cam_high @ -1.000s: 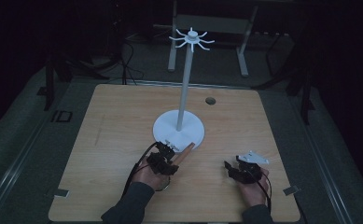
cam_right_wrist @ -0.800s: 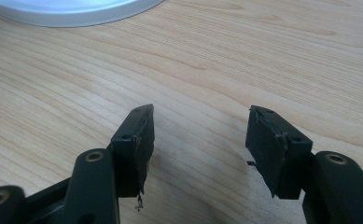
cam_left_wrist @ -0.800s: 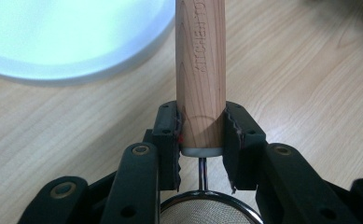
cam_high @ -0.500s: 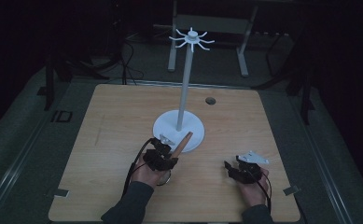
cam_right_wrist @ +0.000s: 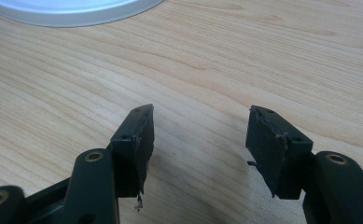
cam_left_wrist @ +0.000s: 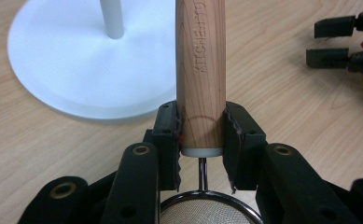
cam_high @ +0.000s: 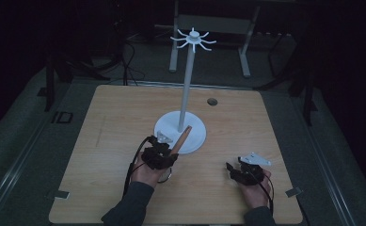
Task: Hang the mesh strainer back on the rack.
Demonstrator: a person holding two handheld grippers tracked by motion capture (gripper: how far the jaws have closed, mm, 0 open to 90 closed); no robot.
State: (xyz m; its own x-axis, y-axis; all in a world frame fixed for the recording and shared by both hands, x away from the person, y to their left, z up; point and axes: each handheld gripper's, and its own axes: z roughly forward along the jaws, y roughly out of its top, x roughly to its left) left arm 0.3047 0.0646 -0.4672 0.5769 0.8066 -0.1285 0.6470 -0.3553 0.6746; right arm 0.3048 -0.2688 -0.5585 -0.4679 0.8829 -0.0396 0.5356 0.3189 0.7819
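A small mesh strainer with a wooden handle (cam_left_wrist: 201,70) is clamped in my left gripper (cam_left_wrist: 201,126), which is shut on the handle's lower end. The round mesh bowl (cam_left_wrist: 210,214) hangs just below the jaws. In the high view the left gripper (cam_high: 164,153) sits at the front edge of the white stand's base (cam_high: 197,134), and the handle (cam_high: 180,140) slants up toward the pole (cam_high: 186,84). The pole carries a crown of hooks (cam_high: 193,38). My right gripper (cam_high: 237,170) rests open on the table to the right; its jaws (cam_right_wrist: 200,135) hold nothing.
The wooden table (cam_high: 115,122) has a small round hole (cam_high: 212,101) at the back right. The stand's base (cam_left_wrist: 67,60) lies ahead-left of the left jaws. Behind the table the dark floor holds cables and a grey frame (cam_high: 209,23).
The left gripper has raised and tilted the strainer's handle, so its tip now points up over the stand's base toward the pole. The right gripper has stayed put.
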